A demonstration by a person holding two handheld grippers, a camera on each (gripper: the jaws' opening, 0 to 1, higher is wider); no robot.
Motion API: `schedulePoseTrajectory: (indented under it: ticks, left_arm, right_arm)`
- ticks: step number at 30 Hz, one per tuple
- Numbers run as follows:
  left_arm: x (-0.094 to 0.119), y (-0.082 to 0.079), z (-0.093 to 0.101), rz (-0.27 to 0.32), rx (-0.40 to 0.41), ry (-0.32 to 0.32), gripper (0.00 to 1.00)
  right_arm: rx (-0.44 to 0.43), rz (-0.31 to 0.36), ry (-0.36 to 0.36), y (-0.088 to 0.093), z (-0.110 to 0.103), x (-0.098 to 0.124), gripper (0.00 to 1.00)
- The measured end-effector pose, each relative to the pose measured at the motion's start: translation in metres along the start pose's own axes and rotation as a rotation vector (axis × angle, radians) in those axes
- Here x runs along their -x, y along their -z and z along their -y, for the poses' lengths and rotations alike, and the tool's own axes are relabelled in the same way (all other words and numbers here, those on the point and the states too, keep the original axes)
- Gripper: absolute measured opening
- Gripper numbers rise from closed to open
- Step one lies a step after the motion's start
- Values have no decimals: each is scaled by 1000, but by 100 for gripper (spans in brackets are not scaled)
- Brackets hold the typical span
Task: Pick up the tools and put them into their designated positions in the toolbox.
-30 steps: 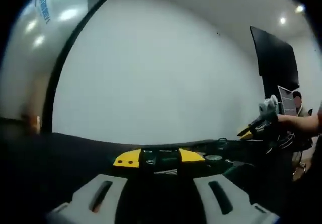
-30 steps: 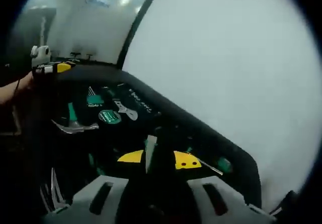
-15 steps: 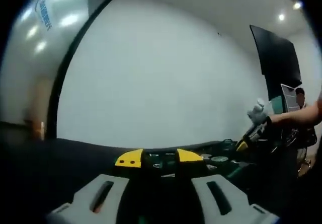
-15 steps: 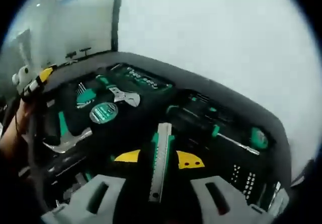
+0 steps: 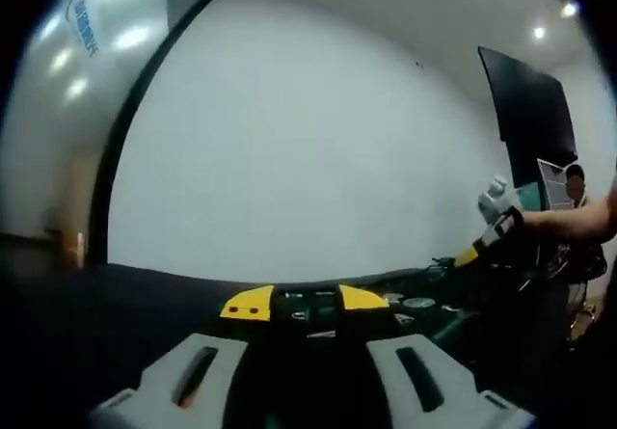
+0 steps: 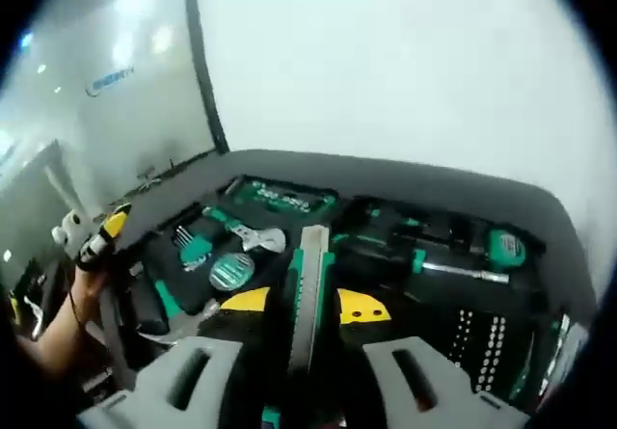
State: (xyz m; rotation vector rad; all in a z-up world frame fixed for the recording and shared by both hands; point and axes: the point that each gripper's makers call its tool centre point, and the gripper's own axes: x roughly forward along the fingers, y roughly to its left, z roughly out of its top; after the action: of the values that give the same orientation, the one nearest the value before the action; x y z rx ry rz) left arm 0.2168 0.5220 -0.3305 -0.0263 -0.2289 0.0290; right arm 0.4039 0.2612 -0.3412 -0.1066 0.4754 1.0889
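Utility knife [image 6: 307, 294] sits clamped in the right gripper [image 6: 301, 306], above the open toolbox [image 6: 540, 255]. Align its length with its slot before lowering. Left gripper [image 5: 292, 304] jaws stand apart, empty.

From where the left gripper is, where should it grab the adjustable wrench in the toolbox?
Probably the bare silver shank of the adjustable wrench, coming from above with jaws across it. It lies flat in the toolbox, its green handle end crowded by the hex keys.
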Motion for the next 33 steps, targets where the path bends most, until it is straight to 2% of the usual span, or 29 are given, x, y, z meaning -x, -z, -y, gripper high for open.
schedulePoseTrajectory:
  ticks: [2, 3, 4, 5, 6, 9, 12, 18, 20, 22, 24, 26, 28, 30, 32, 33]
  left_arm:
    - [0, 0, -1, 2, 3, 1, 25]
    - [0, 0, -1, 4, 2, 0, 25]
    - [0, 0, -2, 5, 4, 1, 25]
    - [-1, 0, -3, 5, 5, 1, 25]
    - [-1, 0, -3, 5, 5, 2, 25]
    - [-1, 0, -2, 2, 2, 6, 25]
    - [-1, 1, -2, 2, 3, 9, 25]
    - [0, -2, -5, 18, 19, 5, 25]
    - [3, -4, 2, 21, 22, 3, 25]
    - [3, -3, 1, 18, 20, 5, 25]
    - [3, -2, 6, 11, 10, 8, 25]
    - [4, -2, 11, 10, 7, 13, 25]
    - [5, -3, 14, 10, 8, 13, 25]
    - [6, -4, 17, 12, 12, 14, 25]
    - [7, -3, 21, 10, 12, 19, 25]
    - [5, -2, 18, 7, 13, 24, 25]
  right_arm:
    - [33, 24, -31, -10, -15, 3, 22]
    - [64, 39, -46, -14, -32, 7, 22]
    - [77, 42, -53, -17, -40, 9, 22]
    - [98, 46, -75, -30, -36, -1, 22]
    - [114, 47, -94, -34, -41, -4, 22]
    - [158, 19, -159, -35, -70, -10, 22]
    - [263, -41, -219, -21, -102, -20, 22]
    - [505, -128, -218, 8, -137, -50, 22]
    - [593, -167, -231, 19, -151, -60, 22]
    - [661, -190, -255, 27, -166, -70, 22]
    - [690, -199, -269, 29, -178, -80, 22]
    - [679, -215, -281, 29, -183, -92, 22]
    - [612, -245, -323, 36, -191, -100, 22]
    - [599, -254, -339, 42, -194, -104, 22]
    - [629, -254, -331, 46, -194, -106, 22]
    - [636, -217, -326, 42, -195, -107, 22]
